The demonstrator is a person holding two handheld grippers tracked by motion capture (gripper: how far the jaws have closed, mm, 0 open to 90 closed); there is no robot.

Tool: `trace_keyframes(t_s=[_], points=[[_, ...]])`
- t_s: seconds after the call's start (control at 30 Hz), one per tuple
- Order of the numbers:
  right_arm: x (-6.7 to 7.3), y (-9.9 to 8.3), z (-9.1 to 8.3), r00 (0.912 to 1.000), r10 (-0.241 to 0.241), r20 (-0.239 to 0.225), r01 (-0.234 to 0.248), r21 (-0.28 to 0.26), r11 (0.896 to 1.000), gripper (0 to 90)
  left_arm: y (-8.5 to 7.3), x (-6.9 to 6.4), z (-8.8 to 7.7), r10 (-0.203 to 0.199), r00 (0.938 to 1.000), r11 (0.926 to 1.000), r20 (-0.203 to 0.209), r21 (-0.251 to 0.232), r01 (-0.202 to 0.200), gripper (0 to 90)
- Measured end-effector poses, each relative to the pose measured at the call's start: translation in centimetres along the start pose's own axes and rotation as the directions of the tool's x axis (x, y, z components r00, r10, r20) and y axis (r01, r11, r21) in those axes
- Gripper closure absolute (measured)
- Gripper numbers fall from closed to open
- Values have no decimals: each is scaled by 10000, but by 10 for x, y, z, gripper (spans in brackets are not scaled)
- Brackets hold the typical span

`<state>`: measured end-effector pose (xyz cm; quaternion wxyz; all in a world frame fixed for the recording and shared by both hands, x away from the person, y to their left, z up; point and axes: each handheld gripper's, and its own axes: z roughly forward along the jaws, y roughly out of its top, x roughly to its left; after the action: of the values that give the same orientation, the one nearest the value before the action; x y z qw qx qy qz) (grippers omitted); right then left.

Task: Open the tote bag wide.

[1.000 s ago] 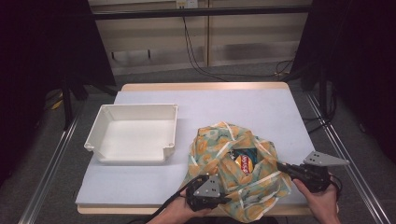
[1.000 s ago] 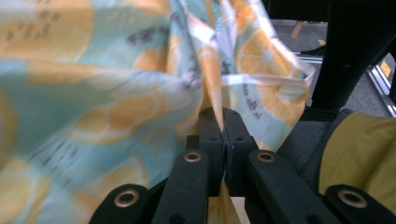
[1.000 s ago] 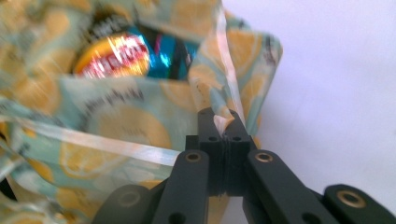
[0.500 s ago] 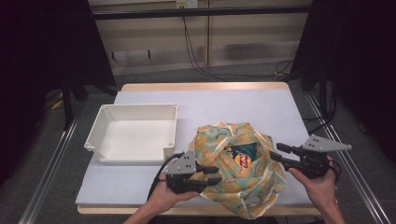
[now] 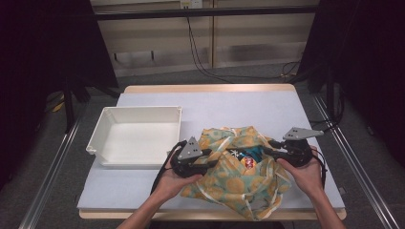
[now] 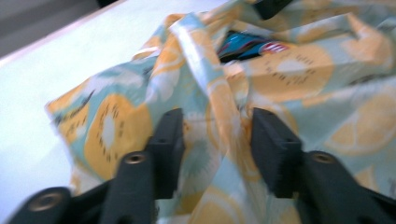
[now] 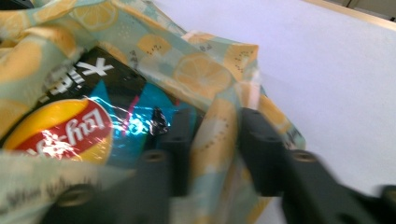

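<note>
a second ago the left claw [image 5: 214, 161] sat at the near edge of the fruit-print bag [image 5: 236, 183], low by the front of the worktop [image 5: 239, 105]; it has since travelled up and to the left and now meets the bag's left rim, its jaws having just been opening, with a fold of cloth between them. the right claw [image 5: 268, 150] has shifted inward and slightly up along the right rim, its jaws widening and then closing further around a strip of cloth. the bag's mouth has been drawn wider, showing more of the chip packet [image 5: 246, 160].
</note>
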<state>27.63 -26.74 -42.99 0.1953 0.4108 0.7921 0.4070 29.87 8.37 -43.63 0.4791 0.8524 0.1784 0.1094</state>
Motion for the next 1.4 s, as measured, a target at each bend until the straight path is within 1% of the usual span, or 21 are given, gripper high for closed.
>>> trace_keyframes(t_s=[0.03,0.1,0.2,0.27,0.3,0.37,0.43,0.5,0.53,0.57,0.6,0.67,0.73,0.77,0.8,0.93,1.0,1.07,1.13,1.27,1.4], points=[[0,-3,-1,10000,7,4,-7,-193,9998,885,0,2,-2,-133,9998,9998,113,-112,135,841],[-1,-4,-4,9999,114,60,-112,-370,9993,897,2,9,-9,-413,9983,9981,406,-446,431,894],[-7,-5,-16,9988,489,-82,-494,-982,9939,900,5,24,-23,-974,9940,9895,507,-1023,1022,900],[-17,-9,-33,9959,898,-125,-906,-1623,9826,900,4,40,-38,-1617,9853,9748,541,-1466,1681,900],[-17,-9,-33,9959,898,-125,-906,-1623,9826,900,4,40,-38,-1617,9853,9748,541,-1466,1681,900],[-25,-15,-43,9935,1135,-79,-1128,-1940,9745,900,1,52,-47,-1987,9784,9639,571,-1693,2056,900],[-33,-22,-51,9906,1365,72,-1318,-2147,9678,900,-4,65,-56,-2543,9659,9459,480,-1959,2587,900],[-41,-31,-58,9865,1629,138,-1551,-2364,9592,900,-9,76,-62,-2907,9517,9290,987,-2088,3055,900],[-43,-36,-60,9837,1773,-303,-1792,-2515,9511,900,-9,73,-60,-2804,9569,9381,754,-1897,2899,900],[-41,-37,-58,9851,1716,73,-1650,-2374,9573,900,-9,70,-57,-2710,9609,9446,563,-1763,2767,900],[-40,-38,-54,9865,1571,461,-1450,-1992,9692,900,-11,71,-51,-2971,9513,9380,823,-1614,3069,900],[-43,-41,-52,9852,1679,353,-1577,-1991,9672,900,-14,72,-49,-3109,9461,9349,912,-1502,3217,900],[-46,-47,-47,9856,1684,152,-1634,-1711,9716,896,-17,70,-44,-2826,9564,9488,731,-1255,2900,891],[-46,-48,-44,9858,1669,182,-1620,-1578,9741,859,-17,69,-41,-2909,9546,9481,644,-1148,2967,832],[-45,-47,-41,9852,1705,148,-1665,-1466,9751,741,-17,68,-39,-2853,9571,9503,508,-1152,2894,659],[-41,-35,-45,9887,1494,135,-1451,-1673,9752,575,-3,56,-52,-2398,9707,9548,129,-1778,2382,543],[-39,-31,-48,9897,1423,139,-1378,-1740,9751,563,1,53,-57,-2316,9726,9514,211,-2037,2310,537],[-33,-23,-53,9932,1160,134,-1118,-1799,9773,514,9,42,-65,-1845,9827,9564,183,-2268,1839,538],[-28,-13,-58,9951,977,135,-930,-2035,9747,502,17,30,-67,-1250,9904,9618,582,-2380,1354,586],[-16,8,-54,9977,496,-459,-583,-2152,9748,609,27,8,-44,-535,9887,9746,1402,-2085,823,650],[0,28,-23,9943,-226,-1037,71,-1478,9890,596,37,0,-3,-320,9901,9857,1367,-1599,539,533]])
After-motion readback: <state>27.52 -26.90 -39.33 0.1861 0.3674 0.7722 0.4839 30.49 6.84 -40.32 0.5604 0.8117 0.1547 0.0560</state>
